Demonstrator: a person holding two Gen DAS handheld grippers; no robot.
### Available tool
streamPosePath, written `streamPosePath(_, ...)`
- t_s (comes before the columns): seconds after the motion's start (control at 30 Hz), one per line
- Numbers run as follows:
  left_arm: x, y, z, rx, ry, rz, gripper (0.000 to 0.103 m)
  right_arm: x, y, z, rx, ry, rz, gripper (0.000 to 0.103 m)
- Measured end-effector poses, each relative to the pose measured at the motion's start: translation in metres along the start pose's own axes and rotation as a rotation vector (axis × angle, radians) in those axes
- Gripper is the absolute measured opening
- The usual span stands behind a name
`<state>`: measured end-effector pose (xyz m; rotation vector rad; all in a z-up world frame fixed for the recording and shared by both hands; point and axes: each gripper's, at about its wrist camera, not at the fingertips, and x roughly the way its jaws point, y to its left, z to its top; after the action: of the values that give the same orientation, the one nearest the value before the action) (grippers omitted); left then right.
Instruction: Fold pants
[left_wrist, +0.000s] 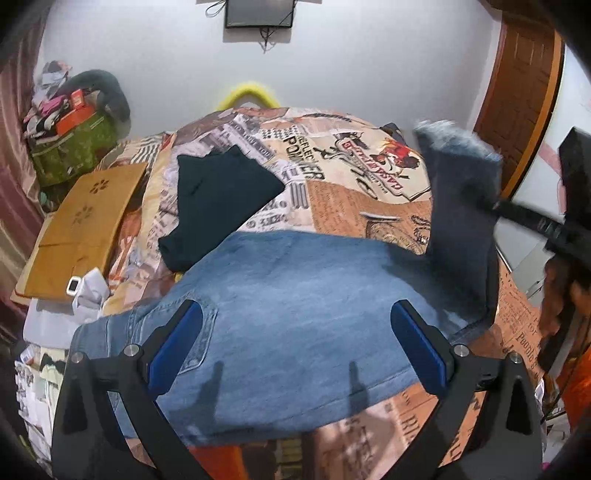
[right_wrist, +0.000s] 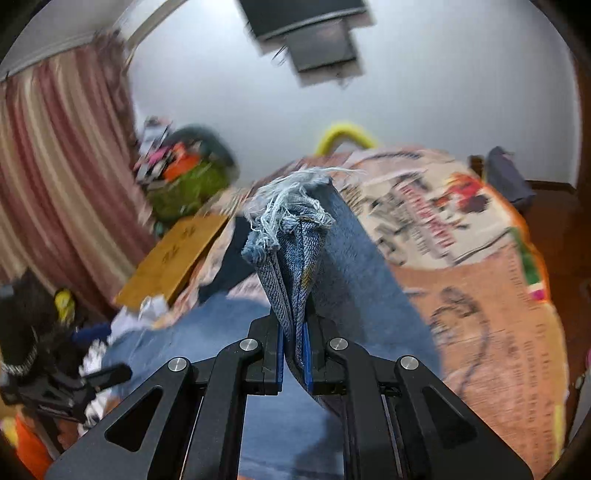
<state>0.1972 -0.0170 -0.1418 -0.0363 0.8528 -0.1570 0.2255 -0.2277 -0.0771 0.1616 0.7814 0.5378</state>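
1. Your right gripper (right_wrist: 293, 354) is clamped on the frayed hem end of the jeans (left_wrist: 288, 295), both blue pads squeezing the denim layers.
2. That held leg stands lifted above the bed (left_wrist: 354, 206); its frayed edge (right_wrist: 295, 199) sticks up past the fingertips.
3. Your left gripper (left_wrist: 295, 332) hangs over the jeans with jaws wide apart, nothing between them.
4. 1 pair of jeans: the rest lies flat on the printed bedspread, back pocket (left_wrist: 199, 332) up, near the left finger.
5. 1 dark folded garment (left_wrist: 218, 206) lies just beyond the jeans.
6. 1 brown board (left_wrist: 85, 225) rests at the bed's left edge.
7. 1 yellow hoop (left_wrist: 251, 94) shows behind the bed.
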Motion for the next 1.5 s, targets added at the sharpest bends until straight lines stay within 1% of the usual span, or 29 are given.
streamPosePath(0.2,0.000,0.024,-0.015,-0.045,0.022,0.008,0.103,0.051,0.037,-0.036,-0.111,0.186,0.016,0.009)
streamPosePath(0.23,-0.001,0.026,-0.017,-0.052,0.023,0.011,0.103,0.056,0.040,-0.041,-0.126,0.210,0.019,0.013)
streamPosePath(0.33,0.000,0.034,-0.020,-0.067,0.030,0.018,0.103,0.067,0.050,-0.056,-0.170,0.293,0.027,0.018)
streamPosePath(0.37,-0.001,0.036,-0.021,-0.069,0.030,0.021,0.103,0.066,0.054,-0.059,-0.185,0.306,0.034,0.020)
streamPosePath(0.43,-0.001,0.039,-0.021,-0.068,0.029,0.028,0.103,0.062,0.058,-0.060,-0.205,0.312,0.062,0.029)
streamPosePath(0.5,-0.002,0.040,-0.020,-0.065,0.027,0.030,0.103,0.054,0.057,-0.058,-0.192,0.315,0.105,0.037)
streamPosePath(0.6,-0.002,0.037,-0.013,-0.061,0.021,0.028,0.103,0.036,0.054,-0.051,-0.177,0.295,0.159,0.037)
streamPosePath(0.67,-0.001,0.032,-0.006,-0.053,0.015,0.023,0.103,0.027,0.052,-0.046,-0.180,0.259,0.159,0.038)
streamPosePath(0.73,0.002,0.025,0.002,-0.035,0.011,0.017,0.103,0.016,0.047,-0.037,-0.178,0.212,0.137,0.041)
streamPosePath(0.83,0.008,0.008,0.015,0.000,0.008,-0.002,0.103,0.003,0.029,-0.023,-0.156,0.145,0.096,0.045)
streamPosePath(0.9,0.014,-0.003,0.023,0.016,0.014,-0.023,0.103,-0.003,0.014,-0.016,-0.140,0.110,0.064,0.045)
streamPosePath(1.0,0.031,-0.025,0.037,0.047,0.028,-0.048,0.103,-0.006,-0.008,-0.008,-0.107,0.089,0.029,0.046)
streamPosePath(1.1,0.050,-0.044,0.046,0.083,0.050,-0.055,0.103,0.000,-0.031,-0.004,-0.065,0.090,0.005,0.046)
streamPosePath(1.17,0.067,-0.058,0.050,0.101,0.080,-0.068,0.103,0.009,-0.045,-0.005,-0.039,0.110,-0.003,0.046)
streamPosePath(1.23,0.088,-0.071,0.050,0.128,0.123,-0.076,0.103,0.023,-0.059,-0.010,-0.007,0.149,-0.003,0.047)
streamPosePath(1.37,0.128,-0.087,0.045,0.157,0.215,-0.053,0.103,0.051,-0.085,-0.025,0.066,0.243,-0.008,0.047)
streamPosePath(1.5,0.156,-0.087,0.033,0.154,0.295,-0.025,0.103,0.074,-0.103,-0.047,0.114,0.359,-0.008,0.047)
